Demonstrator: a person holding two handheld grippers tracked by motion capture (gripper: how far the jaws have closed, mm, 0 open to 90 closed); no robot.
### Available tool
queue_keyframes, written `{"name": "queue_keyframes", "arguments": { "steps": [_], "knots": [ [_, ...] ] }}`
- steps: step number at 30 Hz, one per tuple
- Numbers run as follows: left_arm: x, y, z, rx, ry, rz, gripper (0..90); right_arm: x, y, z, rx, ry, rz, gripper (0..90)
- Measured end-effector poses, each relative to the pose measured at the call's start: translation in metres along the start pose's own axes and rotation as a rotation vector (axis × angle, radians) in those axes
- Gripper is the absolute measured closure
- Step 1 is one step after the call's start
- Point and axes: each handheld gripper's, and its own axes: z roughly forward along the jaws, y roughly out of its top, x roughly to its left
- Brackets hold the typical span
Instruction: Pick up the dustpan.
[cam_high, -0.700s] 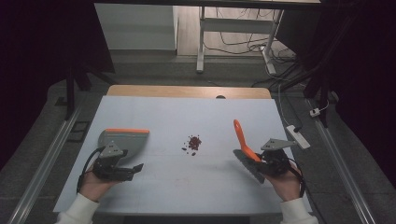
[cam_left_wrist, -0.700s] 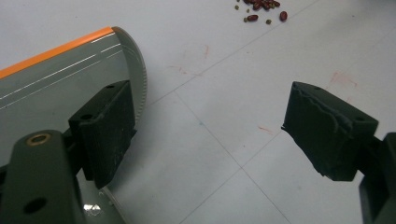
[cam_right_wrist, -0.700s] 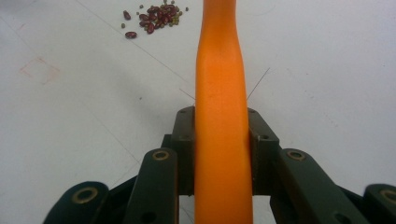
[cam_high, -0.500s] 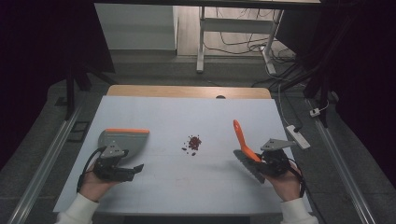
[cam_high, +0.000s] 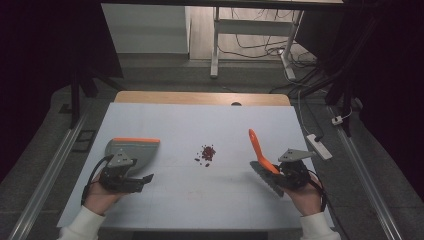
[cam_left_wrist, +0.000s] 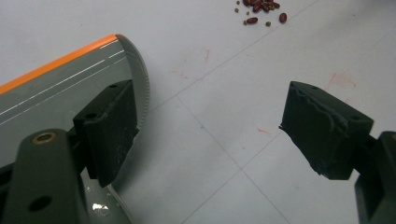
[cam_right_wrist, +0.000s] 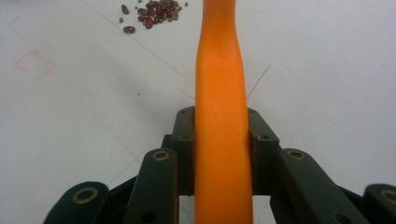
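In the high view, the left tool (cam_high: 142, 181) sits at the lower left of the frame, its jaws wide apart with nothing between them. Just above it lies a grey dustpan (cam_high: 131, 150) with an orange edge, flat on the white worktop (cam_high: 220, 200); in the left gripper view the dustpan (cam_left_wrist: 60, 79) runs behind the left pad at the left of the frame. The right tool (cam_high: 270, 172), at the lower right, is clamped on the orange handle of a brush (cam_high: 259, 150), the bristles low beside the hand. A small heap of red beans (cam_high: 206, 153) lies at mid-frame between the 2 tools, well apart from both, and at the top of each gripper view.
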Motion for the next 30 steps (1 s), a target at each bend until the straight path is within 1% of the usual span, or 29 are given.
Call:
{"name": "queue_keyframes", "arguments": {
  "steps": [5, 6, 7, 8, 10, 14, 15, 17, 19, 21, 22, 23, 24, 26, 28, 30],
  "knots": [
    [-0.002, 0.009, -0.005, 0.004, 0.003, -0.001, 19.3, -0.001, 0.001, -0.002, -0.012, 0.001, 0.005, 70.0],
    [-0.003, 0.012, -0.007, 0.009, 0.004, 0.004, 19.2, -0.002, 0.001, -0.003, -0.011, -0.002, 0.006, 70.0],
    [-0.003, 0.014, -0.008, 0.016, 0.015, 0.011, 19.1, -0.002, 0.001, -0.003, -0.005, -0.012, 0.0, 70.0],
    [-0.003, 0.016, -0.01, 0.022, 0.022, 0.013, 19.1, -0.002, 0.001, -0.003, -0.005, -0.012, 0.0, 70.0],
    [-0.005, 0.02, -0.012, 0.024, 0.038, 0.001, 19.5, -0.003, 0.0, -0.003, -0.008, -0.006, 0.005, 70.0],
    [-0.005, 0.028, -0.012, 0.063, 0.073, -0.015, 19.4, -0.004, 0.0, -0.004, -0.018, 0.004, 0.011, 70.0],
    [-0.005, 0.03, -0.013, 0.067, 0.079, -0.022, 19.4, -0.004, 0.0, -0.004, -0.02, 0.009, 0.012, 70.0],
    [-0.004, 0.032, -0.016, 0.073, 0.104, -0.032, 19.4, -0.004, 0.0, -0.005, -0.019, 0.012, 0.012, 70.0],
    [-0.002, 0.031, -0.02, 0.064, 0.115, -0.045, 19.3, -0.004, 0.0, -0.005, -0.022, 0.013, 0.012, 70.0],
    [0.002, 0.027, -0.023, 0.049, 0.124, -0.073, 19.2, -0.004, 0.0, -0.005, -0.025, 0.013, 0.015, 70.0],
    [0.004, 0.025, -0.023, 0.049, 0.129, -0.085, 19.3, -0.004, 0.0, -0.005, -0.024, 0.01, 0.015, 70.0],
    [0.006, 0.023, -0.024, 0.057, 0.13, -0.088, 19.4, -0.004, 0.0, -0.005, -0.022, 0.008, 0.012, 70.0],
    [0.007, 0.021, -0.024, 0.063, 0.141, -0.087, 19.5, -0.004, 0.0, -0.005, -0.02, 0.006, 0.012, 70.0],
    [0.007, 0.022, -0.025, 0.071, 0.178, -0.076, 19.5, -0.004, -0.001, -0.004, -0.016, 0.003, 0.013, 70.0],
    [0.008, 0.023, -0.027, 0.07, 0.183, -0.072, 19.5, -0.004, -0.002, -0.003, -0.012, 0.0, 0.013, 70.0],
    [0.009, 0.022, -0.028, 0.069, 0.194, -0.077, 19.5, -0.003, -0.002, -0.002, -0.009, 0.001, 0.015, 70.0]
  ]
}}
